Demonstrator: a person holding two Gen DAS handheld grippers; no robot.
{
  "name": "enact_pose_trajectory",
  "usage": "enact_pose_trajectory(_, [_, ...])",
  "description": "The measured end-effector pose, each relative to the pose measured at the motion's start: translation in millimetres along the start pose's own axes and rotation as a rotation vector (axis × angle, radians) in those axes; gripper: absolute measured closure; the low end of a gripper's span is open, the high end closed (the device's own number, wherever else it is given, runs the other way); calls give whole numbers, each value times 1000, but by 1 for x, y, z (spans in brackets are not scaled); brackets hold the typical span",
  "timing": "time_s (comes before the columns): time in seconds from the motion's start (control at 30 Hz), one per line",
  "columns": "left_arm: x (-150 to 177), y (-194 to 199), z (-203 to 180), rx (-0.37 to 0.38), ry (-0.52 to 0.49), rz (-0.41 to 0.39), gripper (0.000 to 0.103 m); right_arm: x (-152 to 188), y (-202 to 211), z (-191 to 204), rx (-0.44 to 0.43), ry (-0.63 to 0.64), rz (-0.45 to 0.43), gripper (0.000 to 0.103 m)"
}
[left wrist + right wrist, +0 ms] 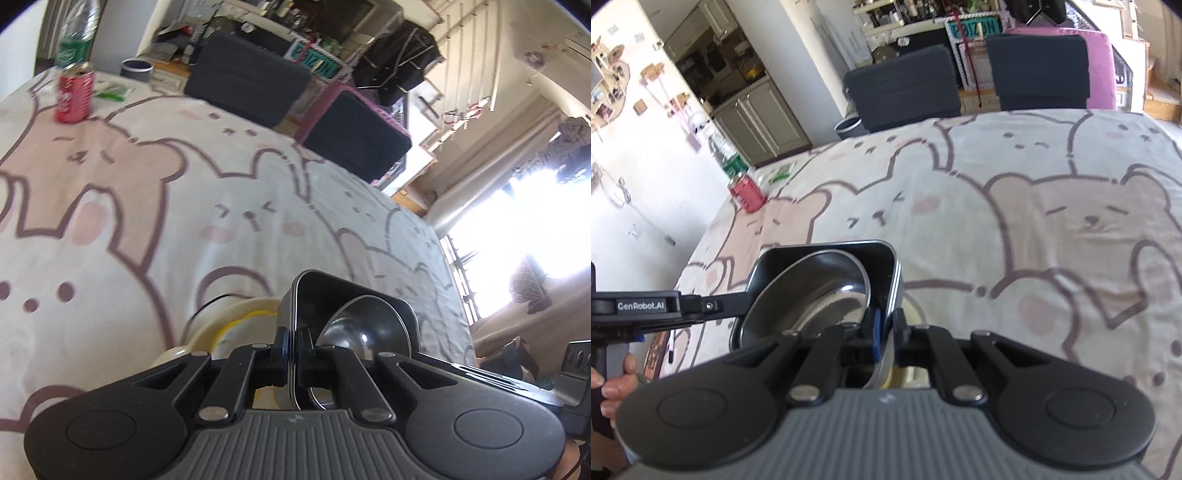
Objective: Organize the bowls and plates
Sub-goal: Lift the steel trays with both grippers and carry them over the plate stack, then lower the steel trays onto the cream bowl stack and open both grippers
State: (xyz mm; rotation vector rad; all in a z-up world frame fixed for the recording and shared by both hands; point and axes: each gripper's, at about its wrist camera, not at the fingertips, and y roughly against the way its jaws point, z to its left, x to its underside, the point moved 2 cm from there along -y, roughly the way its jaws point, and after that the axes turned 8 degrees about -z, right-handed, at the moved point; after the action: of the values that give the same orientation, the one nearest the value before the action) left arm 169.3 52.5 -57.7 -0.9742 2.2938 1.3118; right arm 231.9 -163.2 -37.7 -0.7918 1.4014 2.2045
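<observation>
Black rectangular metal tray (pixel 321 295) with rounded corners hangs tilted between the two claws, above the bench (pixel 229 192) with its bear-and-rabbit printed cloth. Inside the tray lies a round, shiny stainless-steel bowl (pixel 364 325), leaning against the tray's wall. The left claw (pixel 291 347) is clamped on one thin side wall of the tray, one finger inside and one outside. The right claw (pixel 884 332) is clamped the same way on the opposite wall. In the right wrist view the left claw's black arm reaches the tray from the far side, with a person's hand (pixel 617 380) on its handle. Directly below the tray, just ahead of both claws, a cream-coloured round dish with a yellow inside (pixel 236 317) rests on the bench. Far ahead of the left claw, near the bench's far edge, stand a red drinks can (pixel 74 94) and a clear plastic bottle with a green label (pixel 75 31).
</observation>
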Motion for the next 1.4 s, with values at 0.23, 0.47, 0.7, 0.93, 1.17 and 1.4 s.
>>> enact_pose_trajectory(0.23, [10,0,30,-28,33,40,99,22,-24,21,-3,17,85,94])
enact_pose_trajectory(0.47, [14,-7,33,-36,21,65,99,36,-28,28,28,66,105,94])
enact_pose_trajectory(0.7, [14,-10,31,-38,15,67,99,36,-32,24,50,59,112,94])
enact_pose_trajectory(0.93, [17,-13,34,-44,16,79,99,35,-36,26,51,68,123,94])
enact_pose_trajectory(1.17, [17,-14,33,-45,12,81,99,35,-39,26,57,73,127,94])
enact_pose_trajectory(1.4, [17,-15,33,-44,11,82,99,35,-41,27,64,77,133,94])
